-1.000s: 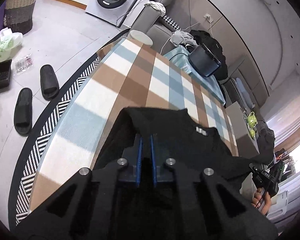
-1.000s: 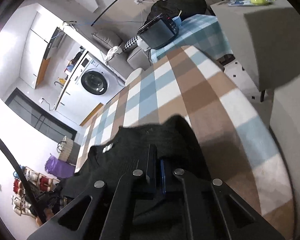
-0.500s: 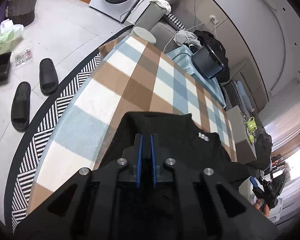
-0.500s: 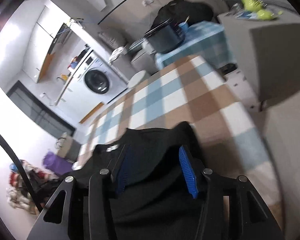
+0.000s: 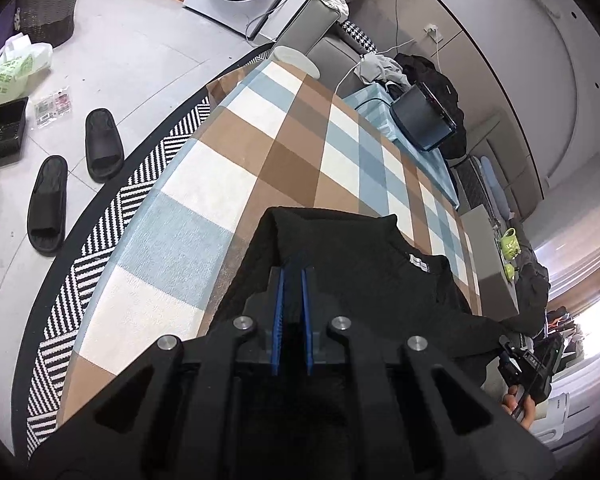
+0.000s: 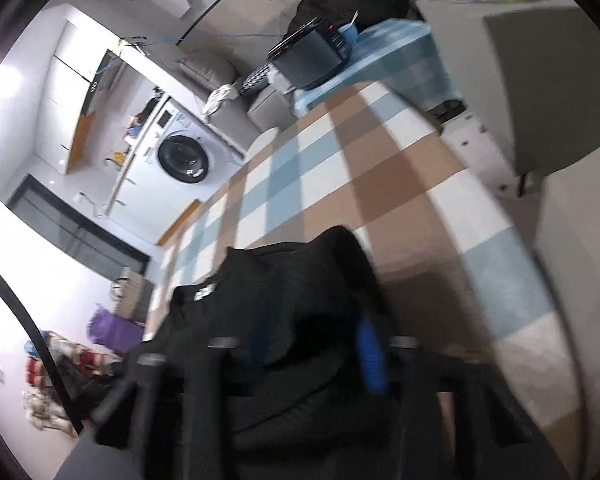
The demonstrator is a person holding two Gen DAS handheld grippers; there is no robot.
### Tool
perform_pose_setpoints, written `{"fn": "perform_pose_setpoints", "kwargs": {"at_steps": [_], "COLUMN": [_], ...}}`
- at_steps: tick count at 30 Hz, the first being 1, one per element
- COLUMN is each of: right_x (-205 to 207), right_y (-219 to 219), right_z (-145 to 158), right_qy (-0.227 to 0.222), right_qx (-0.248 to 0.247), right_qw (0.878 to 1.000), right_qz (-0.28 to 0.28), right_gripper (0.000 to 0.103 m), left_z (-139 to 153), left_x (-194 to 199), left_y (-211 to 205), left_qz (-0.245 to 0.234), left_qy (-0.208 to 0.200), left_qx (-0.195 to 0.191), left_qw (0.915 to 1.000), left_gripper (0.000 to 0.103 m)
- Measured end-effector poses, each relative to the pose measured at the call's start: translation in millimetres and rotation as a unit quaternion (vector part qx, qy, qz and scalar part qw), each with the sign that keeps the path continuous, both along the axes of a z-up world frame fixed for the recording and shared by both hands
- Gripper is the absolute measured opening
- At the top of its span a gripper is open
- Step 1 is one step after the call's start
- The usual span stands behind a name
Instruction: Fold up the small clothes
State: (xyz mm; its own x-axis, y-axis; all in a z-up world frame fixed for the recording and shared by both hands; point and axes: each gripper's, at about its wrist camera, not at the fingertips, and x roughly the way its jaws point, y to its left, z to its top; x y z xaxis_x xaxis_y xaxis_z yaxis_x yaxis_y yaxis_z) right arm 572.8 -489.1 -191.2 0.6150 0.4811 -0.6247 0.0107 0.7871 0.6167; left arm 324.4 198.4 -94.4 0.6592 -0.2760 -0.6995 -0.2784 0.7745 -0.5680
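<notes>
Ahead of the left claw (image 5: 293, 276), past the black top (image 5: 364, 264) lying under it, the checked cloth (image 5: 260, 152) runs bare to its far edge. Only a white disc (image 5: 296, 58) sits at that far end, with a dark box (image 5: 422, 120) beyond it to the right. Right of the right claw (image 6: 312, 340) the cloth (image 6: 400, 184) is free too, up to a grey cabinet (image 6: 540, 92) just off its edge.

Right tool (image 6: 312, 344) jaws just closing, apart over black garment (image 6: 300, 280); blurred.
</notes>
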Motion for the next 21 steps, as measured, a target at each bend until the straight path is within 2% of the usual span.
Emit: {"fn": "perform_pose_setpoints", "kwargs": {"at_steps": [1, 6, 10, 12, 13, 14, 16, 18, 20, 21], "right_x": [2.5, 20.2, 55.8, 84.6, 98.4, 109.0, 119.5, 115.9, 103.8, 93.3], "right_y": [2.5, 10.0, 10.5, 7.3, 4.4, 1.0, -7.4, -17.2, -25.0, -28.1], "right_z": [-0.5, 25.9, 42.8, 33.8, 25.2, 16.9, 6.6, 5.6, 11.6, 16.4], "right_qy": [0.002, -0.036, -0.035, -0.003, 0.021, 0.04, 0.06, 0.064, 0.044, 0.033], "right_qx": [0.01, 0.04, 0.063, 0.07, 0.072, 0.07, 0.056, 0.044, 0.052, 0.046], "right_qw": [1.0, 0.998, 0.997, 0.997, 0.996, 0.996, 0.994, 0.993, 0.995, 0.995], "right_qz": [0.009, 0.017, -0.002, -0.025, -0.037, -0.048, -0.067, -0.084, -0.079, -0.082], "right_gripper": [0.009, 0.007, 0.007, 0.015, 0.021, 0.025, 0.025, 0.026, 0.04, 0.042], "left_z": [1.4, 17.4, 33.7, 32.2, 31.0, 27.5, 21.9, 19.5, 19.0, 18.3], "left_x": [-0.1, 16.4, 49.6, 72.3, 79.8, 89.0, 96.2, 93.6, 84.6, 80.7], "left_y": [-0.4, 1.9, 6.0, 8.6, 10.5, 13.3, 20.8, 27.7, 30.9, 30.8], "left_qz": [0.0, 0.002, 0.011, 0.015, 0.018, 0.021, 0.034, 0.038, 0.034, 0.033], "left_qy": [-0.003, -0.021, -0.046, -0.043, -0.039, -0.032, -0.012, -0.008, -0.008, -0.009], "left_qx": [0.001, 0.007, 0.011, 0.012, 0.014, 0.016, 0.018, 0.016, 0.026, 0.031], "left_qw": [1.0, 0.9998, 0.9988, 0.9989, 0.999, 0.9991, 0.9992, 0.9991, 0.9991, 0.9989], "left_gripper": [0.006, 0.005, 0.005, 0.007, 0.016, 0.033, 0.043, 0.043, 0.045, 0.046]}}
